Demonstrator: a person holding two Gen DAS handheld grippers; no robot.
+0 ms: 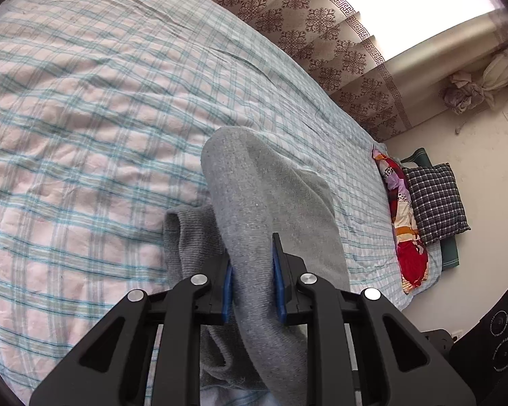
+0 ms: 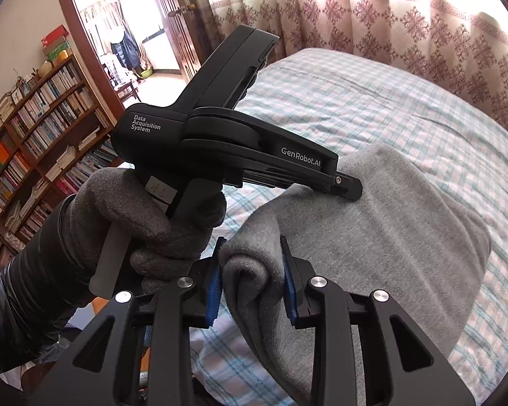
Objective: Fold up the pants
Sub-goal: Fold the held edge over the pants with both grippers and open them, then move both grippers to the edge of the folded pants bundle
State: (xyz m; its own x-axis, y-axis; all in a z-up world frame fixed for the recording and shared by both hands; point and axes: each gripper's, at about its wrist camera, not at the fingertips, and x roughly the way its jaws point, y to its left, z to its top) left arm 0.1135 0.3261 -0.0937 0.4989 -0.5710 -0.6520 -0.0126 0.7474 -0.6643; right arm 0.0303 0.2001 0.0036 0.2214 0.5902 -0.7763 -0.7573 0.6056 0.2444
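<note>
Behind the left tool (image 2: 350, 187), grey pants (image 2: 389, 230) partly hidden.

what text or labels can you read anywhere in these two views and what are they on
"Data Acquisition System": white print on the body of the left gripper, seen from the right wrist.
"GenRobot.AI": white print on that gripper's side arm.
Book spines on the bookshelf: too small to read.
Red box on top of the shelf: lettering blurred.
Left wrist view: no readable text.

The pants (image 2: 372, 237) lie on the bed (image 2: 406, 108), curtain (image 2: 406, 23) behind, bookshelf (image 2: 34, 142) left.
</note>
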